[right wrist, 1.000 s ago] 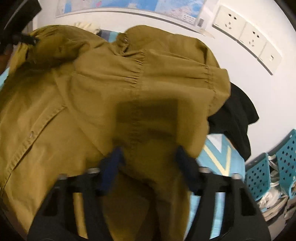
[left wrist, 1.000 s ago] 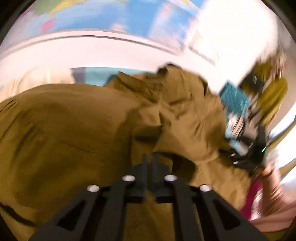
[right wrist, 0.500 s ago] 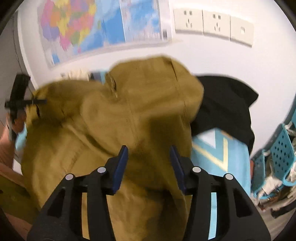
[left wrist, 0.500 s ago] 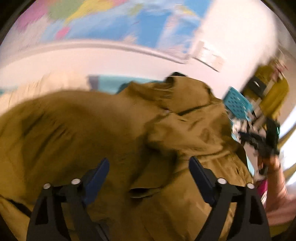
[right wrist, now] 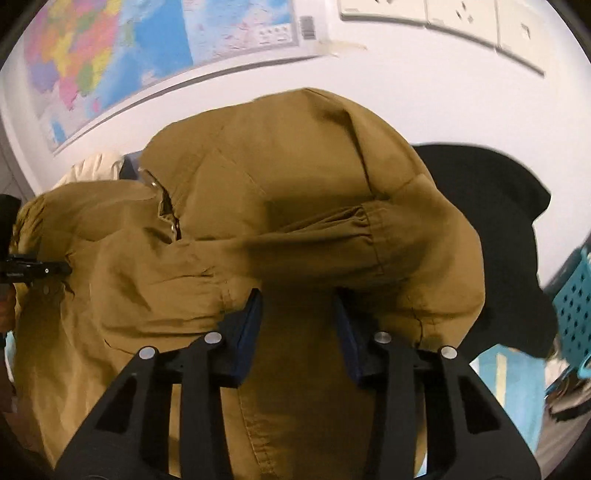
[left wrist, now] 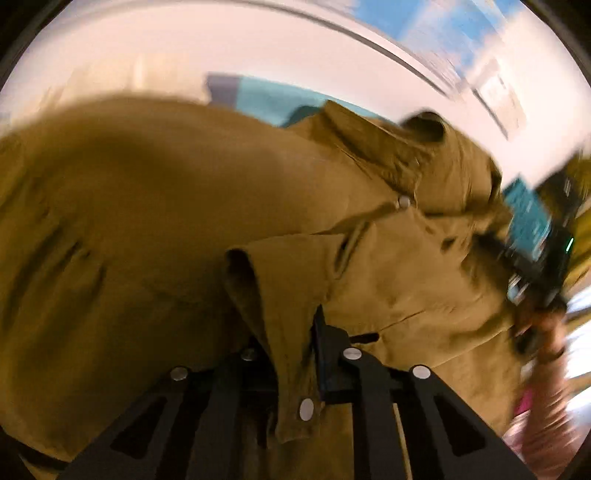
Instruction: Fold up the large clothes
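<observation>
A large mustard-brown jacket (right wrist: 295,206) was seen heaped across the middle of both views, spread over a light blue cloth (right wrist: 513,391) with a yellow stripe. No brand, label or legible writing could be made out on the garment; only silver snap buttons (left wrist: 306,409) were visible along its placket.

The left gripper (left wrist: 295,354) had just been closing, and its jaws were seen clamped on a folded placket edge of the jacket, the strip of cloth running between them. The right gripper (right wrist: 297,317) had also just been closing a little; its jaws were held partly apart, with jacket cloth lying between them and a gathered sleeve draped over their tips, but the pads were not seen pressing on it.

Beside the jacket a black garment (right wrist: 495,229) was lying. On the wall behind, a coloured map (right wrist: 122,48) with a barcode at its corner was hung, its lettering too small to be read, and white wall sockets (right wrist: 454,14) were mounted. A blue perforated basket (right wrist: 576,306) was seen at the right edge.
</observation>
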A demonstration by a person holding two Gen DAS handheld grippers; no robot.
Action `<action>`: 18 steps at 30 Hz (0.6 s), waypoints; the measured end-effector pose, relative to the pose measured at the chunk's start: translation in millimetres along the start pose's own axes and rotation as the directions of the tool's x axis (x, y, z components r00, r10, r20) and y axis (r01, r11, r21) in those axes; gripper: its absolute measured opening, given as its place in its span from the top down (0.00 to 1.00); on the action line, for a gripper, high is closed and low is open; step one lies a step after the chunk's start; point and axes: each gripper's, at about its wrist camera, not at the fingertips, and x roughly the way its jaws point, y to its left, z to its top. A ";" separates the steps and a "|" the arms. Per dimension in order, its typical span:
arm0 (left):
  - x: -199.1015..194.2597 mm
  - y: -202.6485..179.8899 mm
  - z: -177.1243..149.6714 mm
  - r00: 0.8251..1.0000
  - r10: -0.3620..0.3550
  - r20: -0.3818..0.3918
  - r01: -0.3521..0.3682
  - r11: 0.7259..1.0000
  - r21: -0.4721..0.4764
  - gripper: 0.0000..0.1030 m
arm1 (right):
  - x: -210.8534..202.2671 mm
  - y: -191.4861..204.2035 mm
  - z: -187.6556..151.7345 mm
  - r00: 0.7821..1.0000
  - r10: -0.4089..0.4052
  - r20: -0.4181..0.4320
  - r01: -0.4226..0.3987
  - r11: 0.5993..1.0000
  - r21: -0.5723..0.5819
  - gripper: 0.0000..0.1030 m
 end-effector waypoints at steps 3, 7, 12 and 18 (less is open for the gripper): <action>-7.6 0.0 -5.4 1.000 -0.015 0.006 0.015 1.000 0.010 0.75 | -20.5 23.2 1.6 0.999 0.015 0.052 -0.013 0.999 -0.032 0.57; -31.4 -16.8 -15.6 0.996 -0.036 0.076 0.029 0.995 0.093 0.28 | -35.6 71.8 5.8 0.986 0.138 0.096 -0.124 0.983 -0.138 0.53; -89.1 -25.7 -40.9 0.964 0.070 0.256 -0.126 0.969 0.211 0.21 | -2.4 134.9 2.2 0.958 0.284 -0.037 -0.285 0.934 -0.216 0.54; -132.4 12.4 -63.8 0.906 0.246 0.346 -0.302 0.946 0.118 0.16 | 19.7 207.7 -1.6 0.877 0.462 -0.133 -0.480 0.847 -0.229 0.53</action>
